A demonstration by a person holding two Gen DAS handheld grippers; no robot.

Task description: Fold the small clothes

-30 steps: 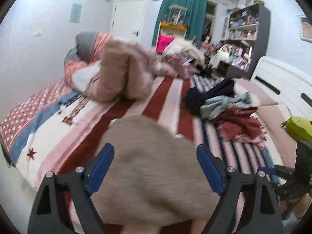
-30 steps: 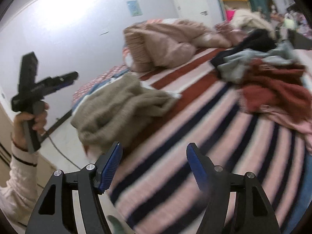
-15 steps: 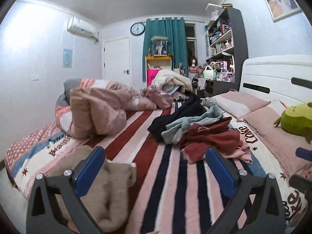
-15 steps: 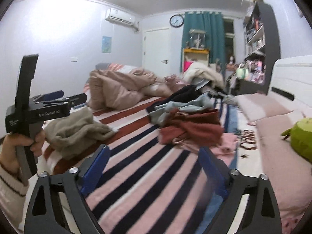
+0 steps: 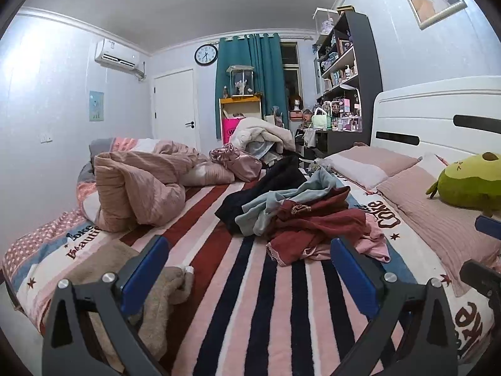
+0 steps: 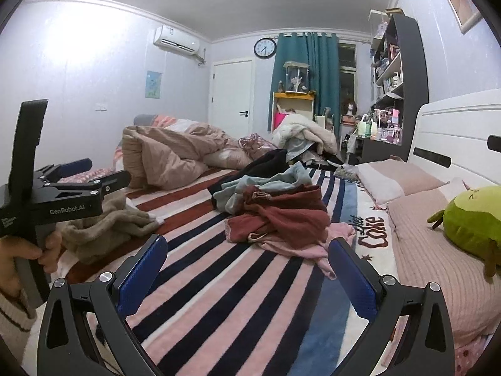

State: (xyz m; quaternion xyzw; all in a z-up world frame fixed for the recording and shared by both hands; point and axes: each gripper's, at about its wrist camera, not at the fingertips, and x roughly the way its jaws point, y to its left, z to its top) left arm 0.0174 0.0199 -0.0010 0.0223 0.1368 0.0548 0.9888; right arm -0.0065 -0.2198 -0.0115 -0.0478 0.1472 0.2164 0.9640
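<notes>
A pile of small clothes lies mid-bed: a dark red garment (image 5: 319, 225) on top, a grey-blue one (image 5: 281, 200), a black one (image 5: 269, 181) and a pink one (image 5: 372, 241). The pile also shows in the right wrist view (image 6: 281, 216). A tan knit garment (image 5: 150, 297) lies crumpled at the bed's near left edge, beside my left gripper (image 5: 247, 275), which is open and empty. My right gripper (image 6: 247, 275) is open and empty above the striped blanket (image 6: 219, 282). The left gripper (image 6: 78, 178) shows at the left in the right wrist view.
A bunched pink duvet (image 5: 141, 188) lies at the far left of the bed. Pillows (image 5: 369, 166) and a green plush toy (image 5: 466, 181) lie along the white headboard (image 5: 438, 125) on the right. A shelf unit (image 5: 347, 72) and more laundry (image 5: 263, 134) stand beyond the bed.
Both grippers tilted up and drew back from the tan garment, which was let go and now lies crumpled at the bed's left edge. The view now faces the clothes pile.
</notes>
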